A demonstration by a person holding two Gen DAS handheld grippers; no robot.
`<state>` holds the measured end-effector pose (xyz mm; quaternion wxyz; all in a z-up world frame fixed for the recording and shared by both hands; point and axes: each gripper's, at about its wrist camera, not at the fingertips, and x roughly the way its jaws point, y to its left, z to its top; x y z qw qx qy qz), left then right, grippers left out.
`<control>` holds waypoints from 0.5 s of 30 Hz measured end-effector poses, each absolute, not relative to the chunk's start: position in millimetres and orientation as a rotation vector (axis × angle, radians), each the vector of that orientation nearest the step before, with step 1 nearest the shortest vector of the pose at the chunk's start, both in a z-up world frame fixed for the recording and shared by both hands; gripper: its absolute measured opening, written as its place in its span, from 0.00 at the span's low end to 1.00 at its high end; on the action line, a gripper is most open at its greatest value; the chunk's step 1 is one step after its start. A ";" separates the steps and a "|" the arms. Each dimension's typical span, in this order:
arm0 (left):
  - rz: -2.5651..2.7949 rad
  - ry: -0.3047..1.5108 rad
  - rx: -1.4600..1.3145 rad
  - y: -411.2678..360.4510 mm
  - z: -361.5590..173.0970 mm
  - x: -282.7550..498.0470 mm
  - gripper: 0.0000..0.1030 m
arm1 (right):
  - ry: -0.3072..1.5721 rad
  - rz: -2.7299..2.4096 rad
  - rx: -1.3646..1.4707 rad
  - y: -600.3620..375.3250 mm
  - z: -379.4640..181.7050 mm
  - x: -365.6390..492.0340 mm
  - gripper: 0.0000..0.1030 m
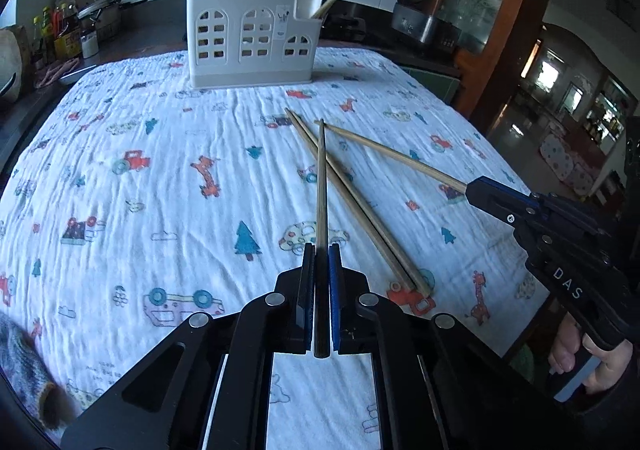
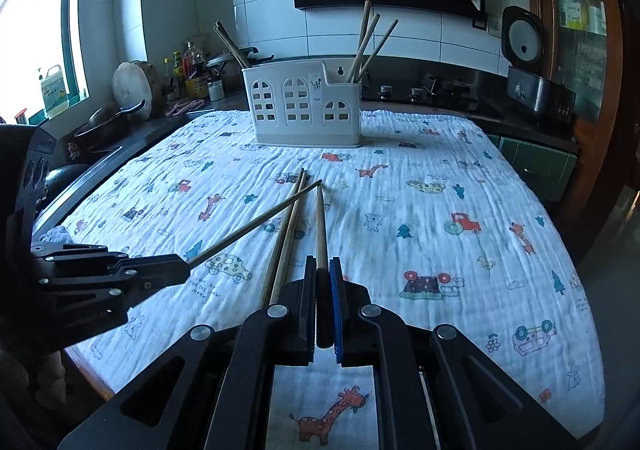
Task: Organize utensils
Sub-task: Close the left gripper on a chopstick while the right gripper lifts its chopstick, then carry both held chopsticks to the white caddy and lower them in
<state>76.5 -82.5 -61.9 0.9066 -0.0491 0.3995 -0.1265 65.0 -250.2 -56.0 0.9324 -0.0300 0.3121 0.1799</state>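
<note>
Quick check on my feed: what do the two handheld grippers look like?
Both are black linkage frames with silver rivets. On each, one inner pad is blue, one black. The right gripper carries white letters "DAS" and a pale trigger; the left gripper shows no lettering.

Both wrist views near, low over cloth, facing white caddy [image 1: 254, 38] [image 2: 306, 106]; left view left of right view; share caddy.

We see a crinkled white printed cotton cloth [image 1: 160, 178] over the surface, soft and matt. The pale wooden chopsticks [image 1: 362, 210] at centre frame look smooth, dull-finished. The white plastic utensil holder [image 1: 252, 38] at upper centre has a faint sheen. The matt black left gripper [image 1: 322, 250] carries shiny metal rivets.
</note>
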 end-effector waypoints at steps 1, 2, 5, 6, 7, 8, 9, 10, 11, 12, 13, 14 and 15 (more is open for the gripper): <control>-0.258 0.808 -0.098 -78.3 -54.5 75.7 0.05 | 0.631 0.367 -0.062 -250.7 -51.9 65.6 0.06; -0.254 0.792 -0.100 -75.0 -48.2 75.5 0.05 | 0.625 0.368 -0.061 -251.2 -48.0 66.5 0.06; -0.242 0.743 -0.091 -64.5 -26.9 74.3 0.05 | 0.599 0.371 -0.074 -249.8 -34.3 68.6 0.06; -0.243 0.725 -0.086 -61.2 -19.5 74.1 0.05 | 0.591 0.372 -0.080 -249.0 -30.2 69.5 0.06; -0.246 0.712 -0.084 -58.2 -12.6 74.8 0.05 | 0.581 0.378 -0.087 -247.4 -24.0 71.4 0.06; -0.246 0.700 -0.085 -55.9 -7.6 75.8 0.05 | 0.574 0.383 -0.087 -246.1 -19.7 73.2 0.06; -0.250 0.689 -0.081 -53.7 -2.0 77.7 0.05 | 0.568 0.389 -0.087 -244.9 -15.2 75.4 0.06; -0.249 0.682 -0.080 -52.4 1.9 80.2 0.05 | 0.562 0.393 -0.094 -242.9 -9.9 78.6 0.06; -0.253 0.674 -0.083 -49.8 6.8 82.9 0.05 | 0.554 0.397 -0.098 -241.0 -4.4 81.8 0.06; -0.258 0.666 -0.084 -47.9 10.6 84.8 0.05 | 0.547 0.405 -0.101 -239.0 1.2 85.4 0.06; -0.261 0.658 -0.083 -45.5 15.8 88.2 0.05 | 0.544 0.412 -0.107 -237.2 6.0 89.1 0.06; -0.265 0.655 -0.086 -43.4 18.8 91.1 0.05 | 0.543 0.417 -0.111 -234.5 10.6 93.0 0.06; -0.275 0.651 -0.095 -40.6 23.2 94.7 0.05 | 0.542 0.422 -0.112 -233.2 15.4 97.3 0.06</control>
